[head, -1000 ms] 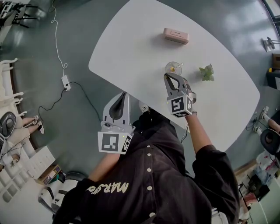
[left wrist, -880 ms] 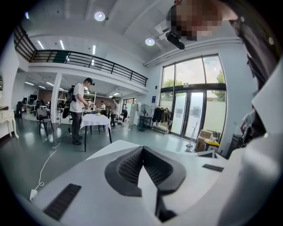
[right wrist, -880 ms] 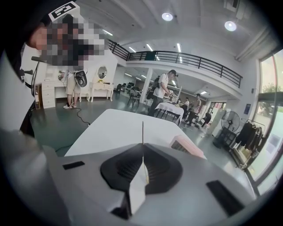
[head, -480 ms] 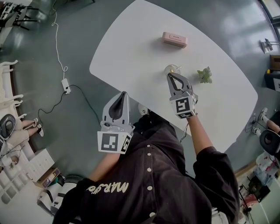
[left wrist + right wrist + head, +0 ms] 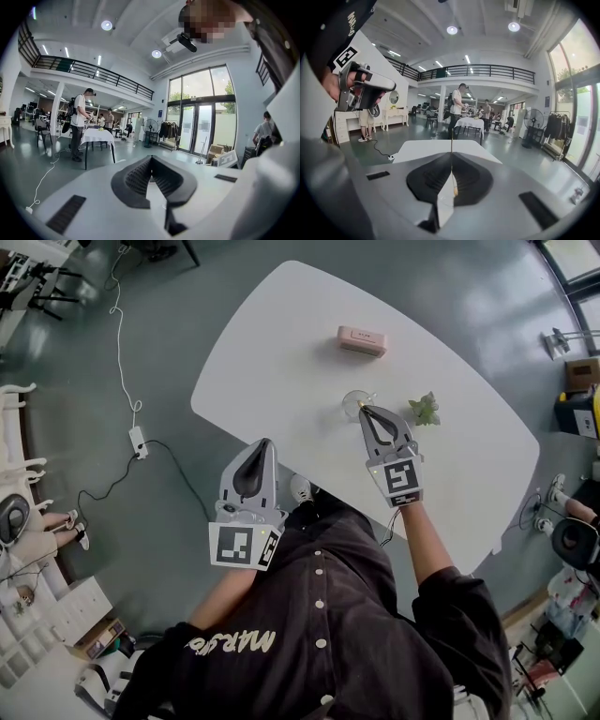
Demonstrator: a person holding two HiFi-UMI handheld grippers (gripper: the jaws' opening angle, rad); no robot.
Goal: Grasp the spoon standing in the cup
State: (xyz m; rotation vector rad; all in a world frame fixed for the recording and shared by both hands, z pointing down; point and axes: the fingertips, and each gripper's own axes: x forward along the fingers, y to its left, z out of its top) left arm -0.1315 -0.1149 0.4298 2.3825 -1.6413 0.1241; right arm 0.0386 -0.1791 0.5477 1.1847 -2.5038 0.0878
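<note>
**White counter, right gripper shut on the spoon by the cup**

White and oval, the counter carries only a few small things. A pink box lies toward the far side, well apart from the rest. A small green plant stands just to the right of a clear glass cup. On the grey floor to the left, a white cable runs down to a power strip. The person's dark shirt fills the near part of the head view.

The right gripper reaches over the counter, its tips at the near right rim of the cup and the plant close on its right. In the right gripper view its jaws are pressed together on the spoon, whose thin handle rises straight up out of the right gripper. The head view does not show whether the spoon's bowl is inside the cup, or what else the cup holds.

The left gripper hangs at the counter's near left edge, well away from the cup. In its own view the left gripper has its jaw tips together with nothing between them.
</note>
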